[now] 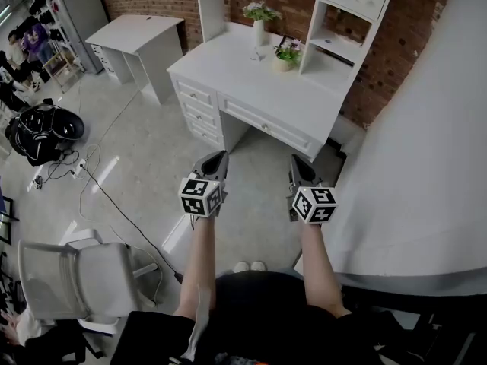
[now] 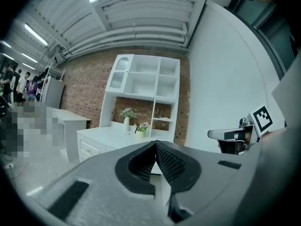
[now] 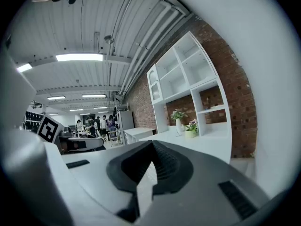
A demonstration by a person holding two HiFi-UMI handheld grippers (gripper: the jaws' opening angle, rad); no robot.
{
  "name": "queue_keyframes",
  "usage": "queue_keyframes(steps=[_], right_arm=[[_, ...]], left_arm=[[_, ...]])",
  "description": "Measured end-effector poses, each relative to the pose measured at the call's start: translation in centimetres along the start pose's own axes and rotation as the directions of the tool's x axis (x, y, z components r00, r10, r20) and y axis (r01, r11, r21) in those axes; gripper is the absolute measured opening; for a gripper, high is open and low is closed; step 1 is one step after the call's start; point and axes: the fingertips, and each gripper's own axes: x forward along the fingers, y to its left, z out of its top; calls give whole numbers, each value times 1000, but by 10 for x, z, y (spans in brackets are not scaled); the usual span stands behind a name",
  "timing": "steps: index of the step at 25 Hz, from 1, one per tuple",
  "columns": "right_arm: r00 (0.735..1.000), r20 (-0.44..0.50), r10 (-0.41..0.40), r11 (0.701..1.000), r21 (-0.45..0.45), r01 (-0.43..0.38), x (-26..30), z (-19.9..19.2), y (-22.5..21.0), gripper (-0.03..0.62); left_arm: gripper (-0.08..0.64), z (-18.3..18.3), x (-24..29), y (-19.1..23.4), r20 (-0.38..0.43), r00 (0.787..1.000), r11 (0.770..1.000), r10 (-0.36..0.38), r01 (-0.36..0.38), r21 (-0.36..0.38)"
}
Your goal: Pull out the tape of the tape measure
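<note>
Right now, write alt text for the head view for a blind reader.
Two handheld grippers, the left gripper and right gripper, both shut and empty, are held out side by side above the floor. Ahead stands a white desk with a vase of flowers and a potted plant; no tape measure shows.

No readable words, brands or numbers; cubes on the left gripper [image 1: 222,155] and right gripper [image 1: 294,159] carry only black-and-white square markers.

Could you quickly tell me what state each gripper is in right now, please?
Left gripper: closed, holding nothing.
Right gripper: closed, holding nothing.
</note>
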Motion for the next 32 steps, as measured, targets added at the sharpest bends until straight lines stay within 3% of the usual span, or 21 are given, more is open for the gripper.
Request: queue_keyframes(steps=[14,20,32], right_arm=[[1000,13,0,1000,31,-1,1,-7,4,9],[1000,21,8,999,45,-9,1,-6,8,119],[999,45,-23,999,50,21,11,-6,7,161]], left_arm=[[12,-21,4,-3,-43,997,998,-60,59,-29],[183,-19,1,2,-16,998,997,-58,57,-53],[201,-23,-1,28,-13,998,997,-61,60,-45]])
